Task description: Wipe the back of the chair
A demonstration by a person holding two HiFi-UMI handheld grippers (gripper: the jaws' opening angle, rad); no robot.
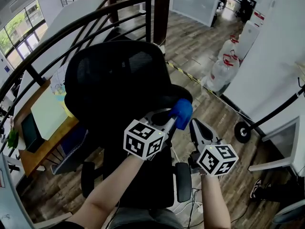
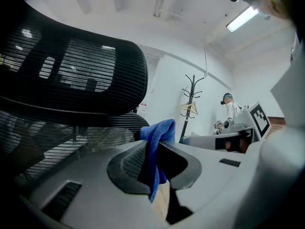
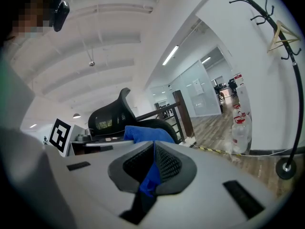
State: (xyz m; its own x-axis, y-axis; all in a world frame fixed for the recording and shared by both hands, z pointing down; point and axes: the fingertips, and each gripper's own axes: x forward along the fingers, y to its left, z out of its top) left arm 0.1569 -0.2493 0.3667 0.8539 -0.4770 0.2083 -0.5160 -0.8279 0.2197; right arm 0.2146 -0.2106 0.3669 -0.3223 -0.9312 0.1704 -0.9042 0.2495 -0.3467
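While near the chair back (image 1: 114, 75) — left gripper (image 2: 153, 163), right gripper (image 3: 153, 168), jaws tight on one blue cloth (image 2: 159, 132).

Your left tool (image 1: 177, 119) and right tool (image 1: 194, 126) are light grey, with dark, textured jaw pads. Each carries a white block printed with black square markers: left cube (image 1: 144, 139), right cube (image 1: 218, 159).

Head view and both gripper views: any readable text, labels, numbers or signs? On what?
No text can be read in any view.
Red labels on the water jugs: too blurred to read.
Small sticker on the wall in the left gripper view: too small to read.
Marker cubes: black-and-white square patterns only, no letters or digits.
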